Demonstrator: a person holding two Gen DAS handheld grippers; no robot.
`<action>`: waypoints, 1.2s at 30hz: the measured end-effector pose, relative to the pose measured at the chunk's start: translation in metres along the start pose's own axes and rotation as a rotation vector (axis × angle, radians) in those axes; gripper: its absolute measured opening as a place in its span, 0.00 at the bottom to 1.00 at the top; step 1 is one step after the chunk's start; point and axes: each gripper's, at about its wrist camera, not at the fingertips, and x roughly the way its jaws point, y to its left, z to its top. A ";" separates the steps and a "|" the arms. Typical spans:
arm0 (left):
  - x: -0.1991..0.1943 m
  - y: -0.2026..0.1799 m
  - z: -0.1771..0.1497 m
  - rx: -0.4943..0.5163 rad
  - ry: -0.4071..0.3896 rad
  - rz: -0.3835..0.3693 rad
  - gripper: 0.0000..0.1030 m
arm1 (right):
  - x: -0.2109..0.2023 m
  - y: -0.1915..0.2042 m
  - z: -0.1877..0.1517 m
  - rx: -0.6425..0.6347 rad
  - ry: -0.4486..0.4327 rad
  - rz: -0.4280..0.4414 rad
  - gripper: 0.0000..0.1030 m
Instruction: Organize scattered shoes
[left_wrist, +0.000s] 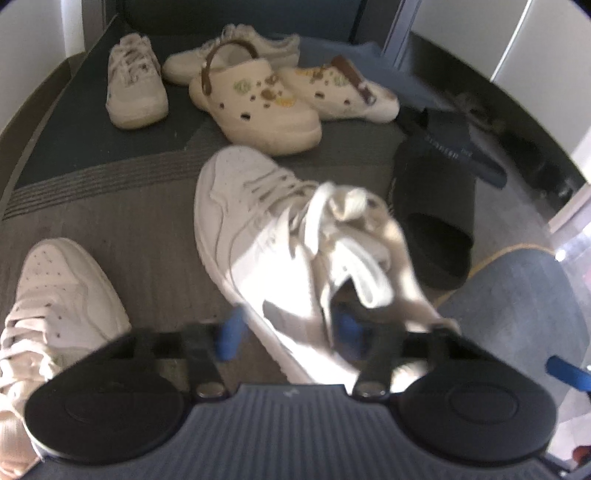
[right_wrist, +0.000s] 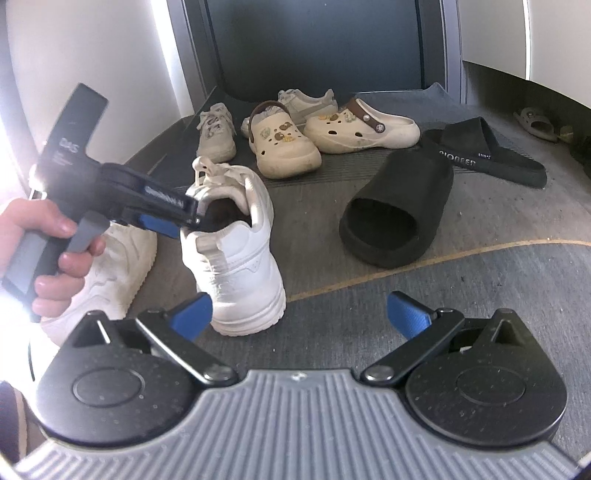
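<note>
A white lace-up sneaker (left_wrist: 258, 236) (right_wrist: 240, 266) stands on the grey carpet, heel toward the right wrist camera. My left gripper (left_wrist: 288, 328) (right_wrist: 188, 221), held by a hand (right_wrist: 55, 236), is shut on the left side of the sneaker's collar, one blue pad inside the opening and one outside. Its mate, a second white sneaker (left_wrist: 55, 295) (right_wrist: 110, 266), lies just to the left. My right gripper (right_wrist: 299, 314) is open low over the carpet behind the held sneaker's heel, with nothing between its pads.
Farther back lie two cream clogs (left_wrist: 255, 107) (right_wrist: 362, 133) and two small white sneakers (left_wrist: 135, 81) (right_wrist: 216, 136) on a dark mat. A black slide (left_wrist: 432, 206) (right_wrist: 399, 206) and a dark slipper (right_wrist: 491, 151) lie to the right. A beige sandal (right_wrist: 535, 122) sits far right.
</note>
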 end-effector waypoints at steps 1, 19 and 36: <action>0.001 0.000 0.000 0.001 -0.001 -0.007 0.32 | 0.000 -0.005 0.002 0.003 -0.001 0.001 1.00; -0.055 -0.002 -0.023 0.074 -0.033 0.004 0.27 | 0.017 -0.022 0.049 0.012 0.013 0.141 1.00; -0.161 0.075 -0.045 -0.042 -0.136 0.002 0.55 | 0.135 0.042 0.082 -0.238 0.254 0.157 0.66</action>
